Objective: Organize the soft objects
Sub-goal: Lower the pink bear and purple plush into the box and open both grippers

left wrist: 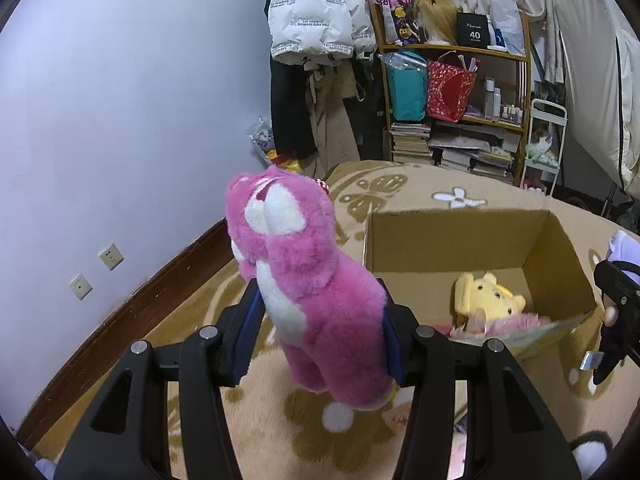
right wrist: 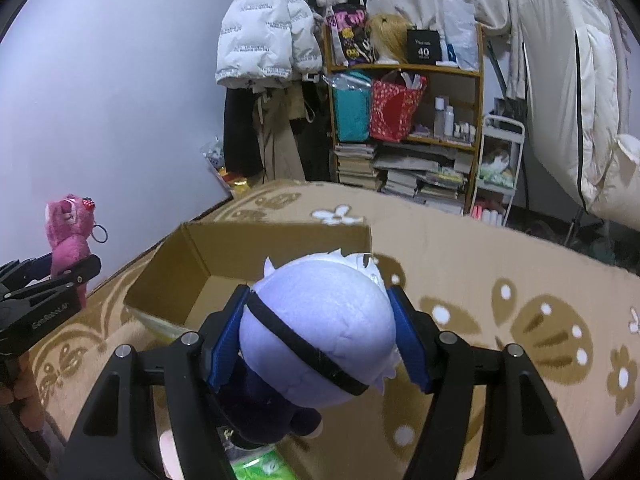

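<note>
Left gripper [left wrist: 320,320] is clamped on a fluffy pink plush bear with white muzzle and belly [left wrist: 304,264], blue pads pressing its midsection from both sides. Bear is held clear of the rug, head up and away from the camera, to the left of the box. Its lower legs are partly hidden behind the gripper frame; in the right wrist view the same bear [right wrist: 68,236] shows a strawberry charm and a keyring on its head.

Right gripper [right wrist: 316,336] grips a lavender round-headed plush doll with a black band across the head and a dark navy body [right wrist: 320,328], pads squeezing the head. Doll's face is not visible, body mostly hidden under the head. It sits in front of the box's near edge, above the rug.

Open brown cardboard box [left wrist: 440,240] sits on the tan rug with brown butterfly and flower patterns [right wrist: 520,280]. Inside it is a yellow plush bear [left wrist: 488,300] lying by something pink and frilly I can't identify, cut off by the box's near wall.

Behind: wooden shelf unit crammed with bags, bottles and stacked books [right wrist: 404,120], white puffer jacket hanging [right wrist: 264,40]. Small items there are too blurred to read.
</note>
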